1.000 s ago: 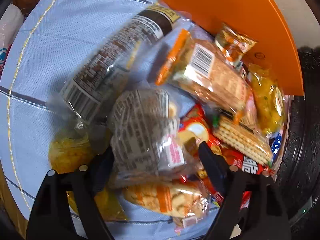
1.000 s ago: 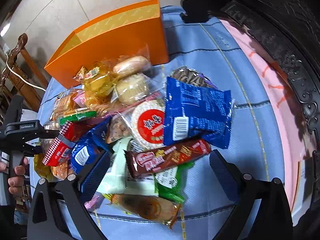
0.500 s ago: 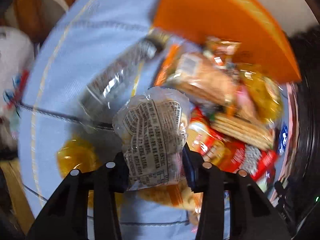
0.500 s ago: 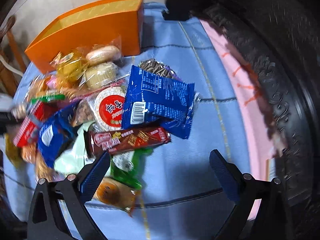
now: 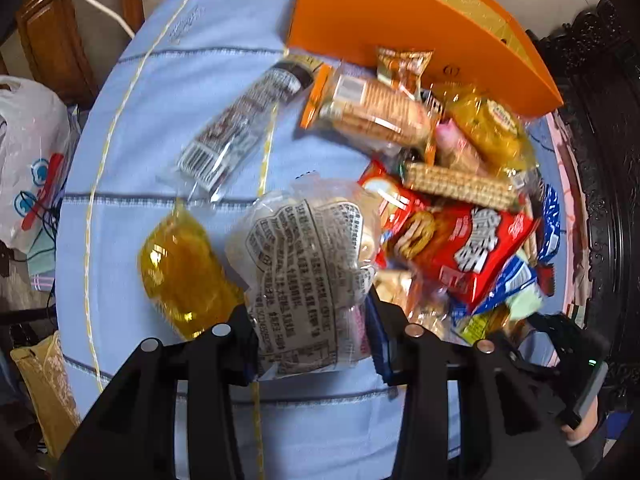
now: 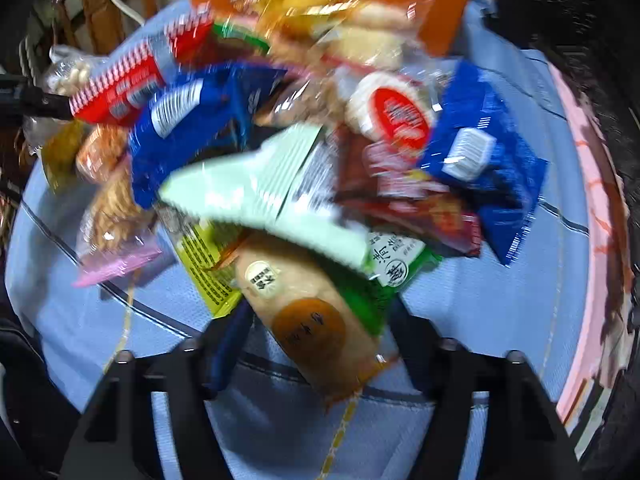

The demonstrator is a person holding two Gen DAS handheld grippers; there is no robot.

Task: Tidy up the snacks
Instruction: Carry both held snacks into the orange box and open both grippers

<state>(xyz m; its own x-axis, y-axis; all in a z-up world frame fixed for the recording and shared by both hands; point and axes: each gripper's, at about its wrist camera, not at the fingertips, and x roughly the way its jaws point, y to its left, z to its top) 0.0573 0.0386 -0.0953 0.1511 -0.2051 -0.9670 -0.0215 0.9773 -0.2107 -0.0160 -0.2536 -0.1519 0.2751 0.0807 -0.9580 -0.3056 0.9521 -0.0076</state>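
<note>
My left gripper (image 5: 312,332) is shut on a clear snack bag with black printed text (image 5: 308,272) and holds it above the blue tablecloth (image 5: 160,120). A pile of snacks lies beyond it, among them a red packet (image 5: 472,252), a wafer pack (image 5: 456,186) and a yellow jelly pack (image 5: 180,272). An orange box (image 5: 400,12) stands at the far side. My right gripper (image 6: 316,344) is open, its fingers either side of a tan packet with an orange disc (image 6: 308,312). The right wrist view is blurred.
A dark carved chair (image 5: 600,160) borders the table on the right. A white plastic bag (image 5: 28,152) and wooden furniture (image 5: 48,32) lie off the table's left edge. A blue packet (image 6: 488,160) and a pale green packet (image 6: 256,184) lie in the pile.
My left gripper closed on the clear printed bag and lifted it back from the pile. My right gripper swung left and down over the tan packet at the pile's near edge, its jaws narrowing.
</note>
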